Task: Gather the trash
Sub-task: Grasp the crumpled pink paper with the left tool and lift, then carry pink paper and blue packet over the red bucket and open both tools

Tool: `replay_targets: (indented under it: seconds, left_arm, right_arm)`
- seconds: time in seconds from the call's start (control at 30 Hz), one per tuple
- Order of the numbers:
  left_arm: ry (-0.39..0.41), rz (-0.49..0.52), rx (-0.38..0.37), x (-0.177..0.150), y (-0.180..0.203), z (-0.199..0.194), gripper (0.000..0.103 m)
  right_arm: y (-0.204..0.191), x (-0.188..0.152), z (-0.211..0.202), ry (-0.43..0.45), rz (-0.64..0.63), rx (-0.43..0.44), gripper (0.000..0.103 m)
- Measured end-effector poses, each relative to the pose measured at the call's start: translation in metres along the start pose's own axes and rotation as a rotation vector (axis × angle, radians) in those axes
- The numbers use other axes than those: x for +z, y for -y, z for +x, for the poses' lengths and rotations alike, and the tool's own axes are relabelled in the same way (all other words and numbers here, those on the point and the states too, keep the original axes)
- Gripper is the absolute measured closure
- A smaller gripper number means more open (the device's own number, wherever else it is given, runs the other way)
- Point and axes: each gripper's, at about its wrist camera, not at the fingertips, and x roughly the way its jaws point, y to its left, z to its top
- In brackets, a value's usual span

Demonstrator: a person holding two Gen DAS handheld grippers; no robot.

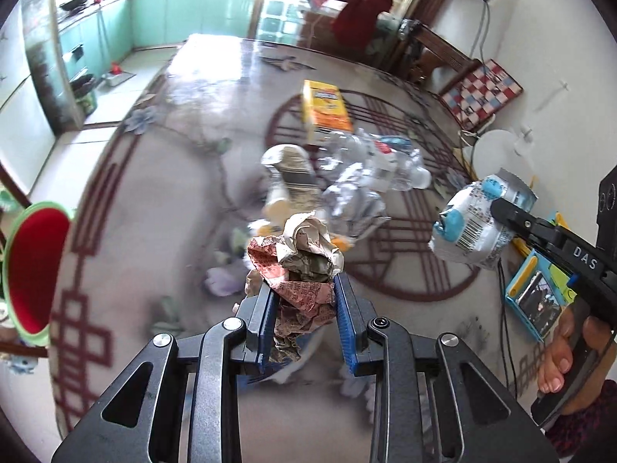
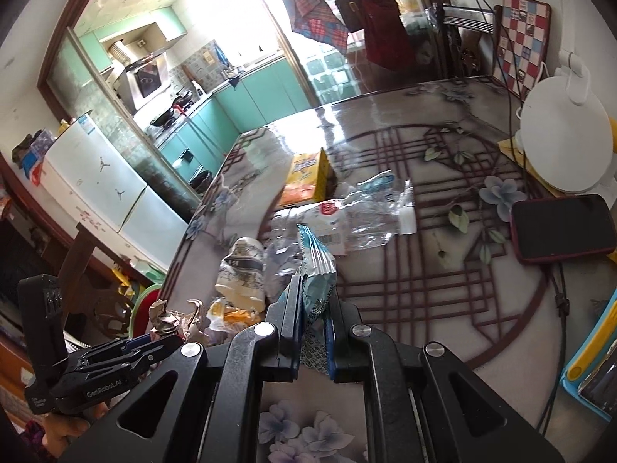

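My left gripper (image 1: 304,289) is shut on a crumpled brown and red paper wad (image 1: 300,266), held above the table; the wad also shows in the right wrist view (image 2: 173,318). My right gripper (image 2: 314,301) is shut on a blue and white snack wrapper (image 2: 318,270), which also shows in the left wrist view (image 1: 474,220), held up at the right. On the table lie a crushed clear plastic bottle (image 2: 347,220), a silver foil wrapper (image 1: 354,196), a yellow box (image 1: 326,110) and a small white patterned bottle (image 2: 241,274).
A red bin with a green rim (image 1: 31,270) stands at the table's left edge. A dark phone (image 2: 563,227), a white round lamp base (image 2: 563,142), cables and a blue-framed item (image 1: 536,301) sit on the right side of the table.
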Motion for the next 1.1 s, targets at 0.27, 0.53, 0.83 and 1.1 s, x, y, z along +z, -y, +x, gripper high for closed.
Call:
replay_targets:
  seconds: [0.27,0.53,0.83,1.1]
  left_arm:
    - [0.008,-0.044,-0.003,-0.003,-0.043,-0.011,0.075]
    - [-0.001,-0.052,-0.022,-0.003,-0.085,-0.017,0.075]
    - [-0.007,-0.045,-0.035,0.002,-0.134,-0.025,0.075]
    - [0.002,-0.047,-0.022,0.001,-0.179,-0.035,0.075]
  right_arm:
    - [-0.039,-0.004,0.009,-0.010,-0.036,-0.001,0.095]
    - [-0.079,-0.015,0.016,-0.013,-0.040,-0.026,0.095]
    - [-0.131,-0.026,0.033,-0.011,-0.052,-0.028,0.095]
    - [-0.189,-0.033,0.060,-0.044,-0.097,-0.017,0.095]
